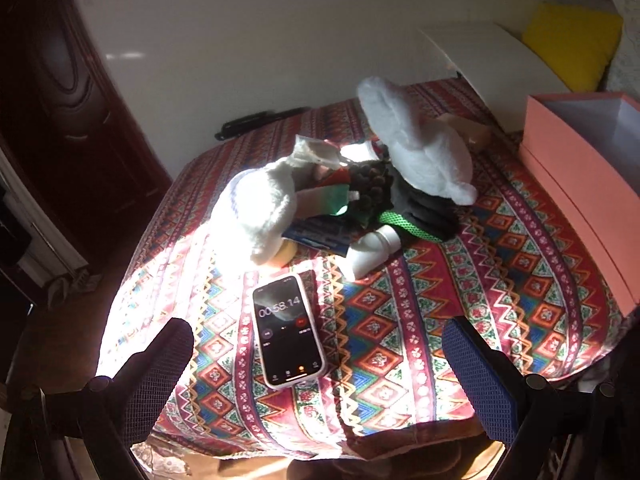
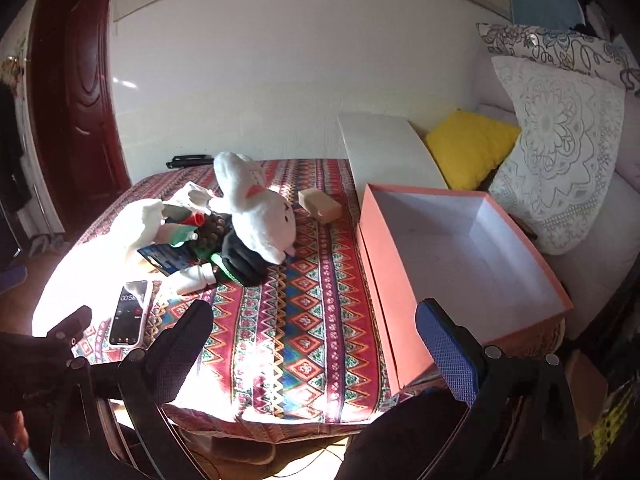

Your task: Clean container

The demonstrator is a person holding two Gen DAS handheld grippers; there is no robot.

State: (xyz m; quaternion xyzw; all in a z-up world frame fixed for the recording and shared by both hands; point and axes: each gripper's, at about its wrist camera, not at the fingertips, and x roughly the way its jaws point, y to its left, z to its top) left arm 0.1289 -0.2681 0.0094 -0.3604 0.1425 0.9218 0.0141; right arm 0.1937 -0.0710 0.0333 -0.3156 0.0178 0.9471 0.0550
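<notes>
The pink box sits open on the right side of the patterned tablecloth, its white inside bare; it also shows as the pink box at the right edge of the left wrist view. A pile lies mid-table: a white plush rabbit, a second white plush, a white bottle, a dark pine cone and black cloth with a green strap. My left gripper hovers open over the phone. My right gripper is open beside the box's near corner, holding nothing.
A phone running a timer lies face up near the front edge. A tan block rests behind the rabbit. A white board leans at the back, with a yellow cushion and patterned cushions to the right. A dark door is left.
</notes>
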